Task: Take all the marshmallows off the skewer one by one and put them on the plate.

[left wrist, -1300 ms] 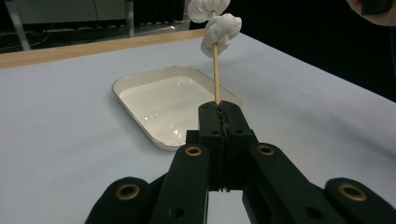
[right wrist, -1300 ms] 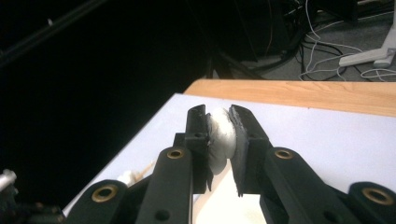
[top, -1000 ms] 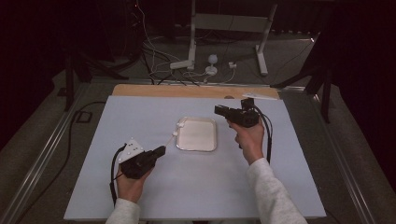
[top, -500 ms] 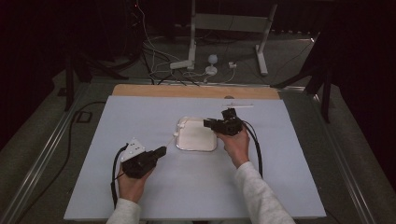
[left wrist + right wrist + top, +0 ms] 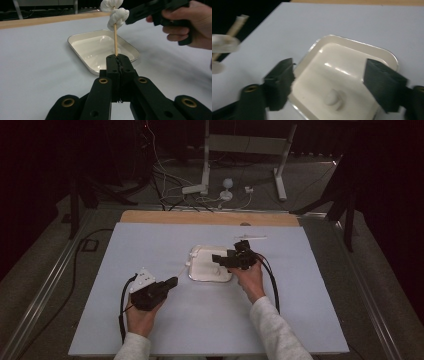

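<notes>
Clamped tight in my left hand-held gripper is a thin wooden skewer, upright, with white marshmallows on its upper end. Just beyond lies a shallow white tray on the pale surface. My right hand-held gripper hangs over that tray, its jaws having just opened wide, nothing between them; one white marshmallow piece lies in the tray below. Farther off, a white stick rests near the wooden edge.
</notes>
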A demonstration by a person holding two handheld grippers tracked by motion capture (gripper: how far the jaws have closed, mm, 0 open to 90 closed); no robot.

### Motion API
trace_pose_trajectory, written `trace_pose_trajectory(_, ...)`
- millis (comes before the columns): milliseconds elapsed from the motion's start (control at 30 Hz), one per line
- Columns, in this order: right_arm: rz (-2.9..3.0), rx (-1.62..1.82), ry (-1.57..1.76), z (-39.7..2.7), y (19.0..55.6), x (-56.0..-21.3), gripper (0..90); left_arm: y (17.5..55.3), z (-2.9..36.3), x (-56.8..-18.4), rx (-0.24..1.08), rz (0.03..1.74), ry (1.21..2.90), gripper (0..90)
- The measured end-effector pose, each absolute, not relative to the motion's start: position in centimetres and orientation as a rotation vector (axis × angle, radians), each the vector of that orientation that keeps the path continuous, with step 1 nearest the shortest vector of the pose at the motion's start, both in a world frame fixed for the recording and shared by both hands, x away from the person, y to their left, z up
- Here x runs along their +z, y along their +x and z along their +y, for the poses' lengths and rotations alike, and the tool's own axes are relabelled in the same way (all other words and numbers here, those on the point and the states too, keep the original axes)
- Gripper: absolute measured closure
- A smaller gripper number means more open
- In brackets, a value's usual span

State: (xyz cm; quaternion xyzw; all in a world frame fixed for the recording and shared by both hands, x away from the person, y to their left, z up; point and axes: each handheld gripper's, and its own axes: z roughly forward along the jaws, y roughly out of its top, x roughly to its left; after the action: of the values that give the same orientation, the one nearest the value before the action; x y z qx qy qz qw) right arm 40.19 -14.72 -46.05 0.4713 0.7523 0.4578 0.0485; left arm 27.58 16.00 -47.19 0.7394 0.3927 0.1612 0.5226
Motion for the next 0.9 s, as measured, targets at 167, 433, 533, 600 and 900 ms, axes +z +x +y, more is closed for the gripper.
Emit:
trace_pose_trajectory(167, 2.307, 1.487, 1.404, -14.8, 39.5, -44.7, 15.6, 27.6, 15.9, -47.2, 0.388, 0.94, 1.772, 90.0)
trace_pose_trajectory(433, 2.348, 1.588, 1.364, -13.8, 38.6, -43.3, 16.0, 27.5, 15.7, -47.2, 0.393, 0.936, 1.774, 90.0)
trace_pose_trajectory(533, 2.37, 1.598, 1.345, -13.1, 38.4, -43.0, 18.7, 27.5, 15.6, -47.2, 0.394, 0.931, 1.775, 90.0)
trace_pose_trajectory(600, 2.388, 1.621, 1.345, -12.8, 38.3, -42.9, 23.1, 27.5, 15.6, -47.1, 0.393, 0.929, 1.773, 90.0)
trace_pose_trajectory(900, 2.464, 1.725, 1.369, -11.4, 38.5, -43.0, 49.7, 27.4, 15.1, -47.2, 0.39, 0.905, 1.785, 90.0)
